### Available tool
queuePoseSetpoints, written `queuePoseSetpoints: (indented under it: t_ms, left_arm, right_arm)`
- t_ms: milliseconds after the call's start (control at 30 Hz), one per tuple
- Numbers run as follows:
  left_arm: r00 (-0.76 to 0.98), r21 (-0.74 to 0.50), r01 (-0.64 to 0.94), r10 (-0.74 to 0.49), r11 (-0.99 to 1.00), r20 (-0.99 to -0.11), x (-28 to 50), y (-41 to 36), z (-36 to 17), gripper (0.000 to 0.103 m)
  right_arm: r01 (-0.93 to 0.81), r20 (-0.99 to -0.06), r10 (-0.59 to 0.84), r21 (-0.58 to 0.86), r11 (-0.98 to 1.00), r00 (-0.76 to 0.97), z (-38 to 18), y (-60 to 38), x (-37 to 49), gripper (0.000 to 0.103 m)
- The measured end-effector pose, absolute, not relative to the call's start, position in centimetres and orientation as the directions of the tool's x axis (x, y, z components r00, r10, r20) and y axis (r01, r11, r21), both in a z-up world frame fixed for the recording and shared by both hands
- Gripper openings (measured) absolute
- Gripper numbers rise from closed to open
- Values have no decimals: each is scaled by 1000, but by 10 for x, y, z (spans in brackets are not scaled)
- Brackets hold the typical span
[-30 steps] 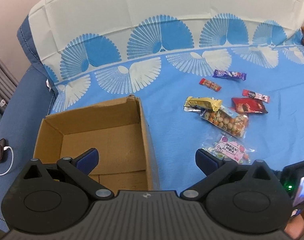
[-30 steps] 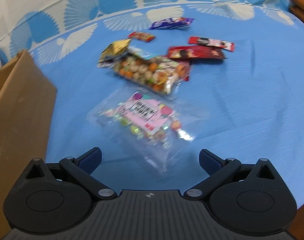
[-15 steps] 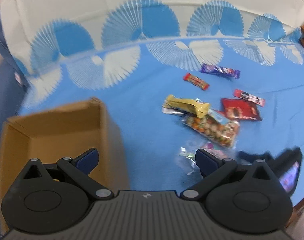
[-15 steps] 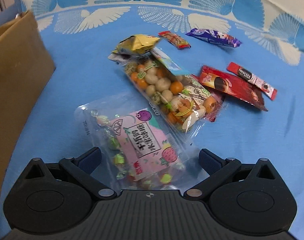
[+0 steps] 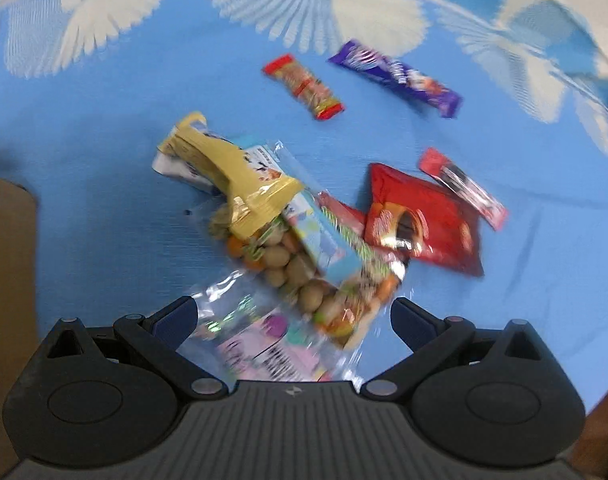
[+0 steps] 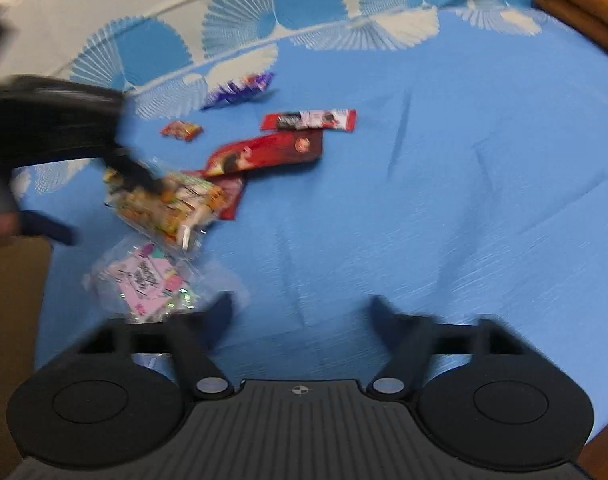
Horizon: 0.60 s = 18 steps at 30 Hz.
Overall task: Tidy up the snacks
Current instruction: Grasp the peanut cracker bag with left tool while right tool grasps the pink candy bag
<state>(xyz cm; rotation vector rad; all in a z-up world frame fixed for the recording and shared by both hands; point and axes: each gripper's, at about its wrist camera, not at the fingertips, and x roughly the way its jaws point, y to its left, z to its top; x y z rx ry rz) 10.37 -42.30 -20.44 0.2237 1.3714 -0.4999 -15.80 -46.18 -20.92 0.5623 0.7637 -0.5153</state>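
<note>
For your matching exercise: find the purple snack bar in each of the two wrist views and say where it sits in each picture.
Left wrist view: the purple snack bar lies upper right of centre, slanting down to the right, beyond the other snacks.
Right wrist view: the purple snack bar lies upper left of centre, blurred, by the white fan border.
Shared landmark: the small red-ended snack packet lies beside it in both views.
</note>
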Motion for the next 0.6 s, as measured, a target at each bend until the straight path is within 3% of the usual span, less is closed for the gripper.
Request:
queuePoseSetpoints:
  t_ms: [200, 267, 467, 600]
  left_arm:
    - [111, -94, 324, -137, 941, -984, 141, -428, -230, 103]
    - [58, -131, 303, -155, 944, -986, 148, -412, -235, 103]
    - [82, -3, 349, -33, 937, -996, 145, -350, -235, 103]
    - [67, -53, 382, -85, 922, -994, 143, -338, -224, 103]
  right_arm:
    - [604, -767, -183, 309, 735, 615, -213, -462, -154, 81]
    - [610, -769, -178, 319, 726, 614, -214, -463, -153, 81]
    - [588, -756, -167, 329, 738, 633, -211, -458, -141, 81]
    - [520, -744, -131, 319, 793, 655, -204, -442, -123, 84]
